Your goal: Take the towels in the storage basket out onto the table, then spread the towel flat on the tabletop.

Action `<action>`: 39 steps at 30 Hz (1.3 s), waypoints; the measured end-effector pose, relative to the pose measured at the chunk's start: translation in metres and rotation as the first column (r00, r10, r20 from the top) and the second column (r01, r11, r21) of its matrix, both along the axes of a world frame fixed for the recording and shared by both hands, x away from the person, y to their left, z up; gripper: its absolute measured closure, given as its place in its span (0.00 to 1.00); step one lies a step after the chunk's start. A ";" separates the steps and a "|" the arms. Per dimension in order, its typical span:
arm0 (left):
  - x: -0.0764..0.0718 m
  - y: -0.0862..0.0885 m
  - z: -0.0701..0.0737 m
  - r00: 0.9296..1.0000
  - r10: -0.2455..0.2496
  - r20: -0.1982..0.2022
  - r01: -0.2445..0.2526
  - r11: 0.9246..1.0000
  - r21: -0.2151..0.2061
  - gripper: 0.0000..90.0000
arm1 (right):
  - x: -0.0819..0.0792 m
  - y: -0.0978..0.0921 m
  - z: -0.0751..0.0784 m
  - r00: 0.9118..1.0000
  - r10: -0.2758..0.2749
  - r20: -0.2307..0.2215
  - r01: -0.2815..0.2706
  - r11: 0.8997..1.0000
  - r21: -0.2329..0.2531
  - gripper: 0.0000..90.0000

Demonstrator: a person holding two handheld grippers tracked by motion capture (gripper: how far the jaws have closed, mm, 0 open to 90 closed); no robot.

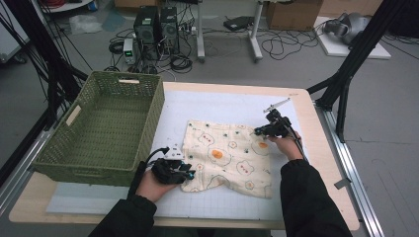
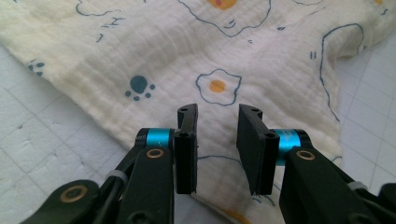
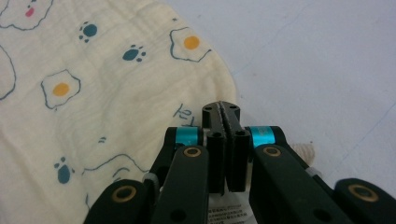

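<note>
The patterned cloth (image 1: 228, 158) lay spread, slightly rumpled, in the middle of the frame on the tabletop (image 1: 316, 148), with the green basket (image 1: 153, 116) at the upper left holding nothing. The right hand-held gripper (image 1: 256, 132) was pinched shut on the cloth's far right edge, while the left hand-held gripper (image 1: 190, 172) hovered with jaws apart over the near left corner. By my judgement the work had barely begun: one edge was gripped, the second grasp and any folding or stowing remained.

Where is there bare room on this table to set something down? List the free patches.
Free: the white mat behind the cloth, between the green basket and the table's far right corner; the front strip of mat below the cloth; the basket's inside looks empty. Crowded: the cloth's near-left corner at the left gripper and its right edge at the right gripper.
</note>
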State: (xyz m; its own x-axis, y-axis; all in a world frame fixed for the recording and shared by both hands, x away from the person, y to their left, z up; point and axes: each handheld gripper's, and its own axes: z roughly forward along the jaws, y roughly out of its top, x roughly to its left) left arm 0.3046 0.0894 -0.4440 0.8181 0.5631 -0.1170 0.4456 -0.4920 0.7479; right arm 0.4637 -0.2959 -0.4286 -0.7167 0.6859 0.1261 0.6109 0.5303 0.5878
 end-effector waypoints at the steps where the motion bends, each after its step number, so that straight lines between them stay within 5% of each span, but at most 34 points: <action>1: 0.000 0.000 0.000 1.000 0.002 -0.001 -0.002 1.000 -0.001 0.76 | 0.000 0.000 0.000 1.000 0.008 0.004 -0.008 1.000 0.000 0.99; 26: -0.001 0.000 0.002 0.999 0.022 0.027 -0.022 1.000 -0.001 0.71 | -0.003 -0.005 0.018 0.998 0.008 0.067 -0.006 1.000 -0.031 1.00; 28: -0.001 0.000 0.003 0.999 0.024 0.030 -0.024 1.000 -0.002 0.71 | -0.001 -0.005 0.023 0.997 -0.003 0.083 0.007 0.999 -0.048 1.00; 32: -0.001 0.000 0.003 0.999 0.024 0.041 -0.024 1.000 -0.009 0.71 | 0.000 -0.010 0.032 0.979 -0.069 0.191 0.079 0.996 -0.047 0.99; 34: -0.001 0.000 0.003 0.999 0.025 0.042 -0.025 1.000 -0.009 0.70 | 0.000 -0.014 0.033 0.970 -0.111 0.214 0.127 0.990 -0.059 0.82; 35: 0.000 0.000 0.003 0.999 0.027 0.041 -0.027 1.000 -0.010 0.70 | 0.000 -0.017 0.033 0.971 -0.126 0.203 0.134 0.991 -0.026 0.76; 39: 0.000 0.000 0.003 0.999 0.029 0.036 -0.029 1.000 -0.004 0.70 | -0.011 -0.021 0.036 0.980 -0.090 0.179 0.087 0.996 0.023 0.73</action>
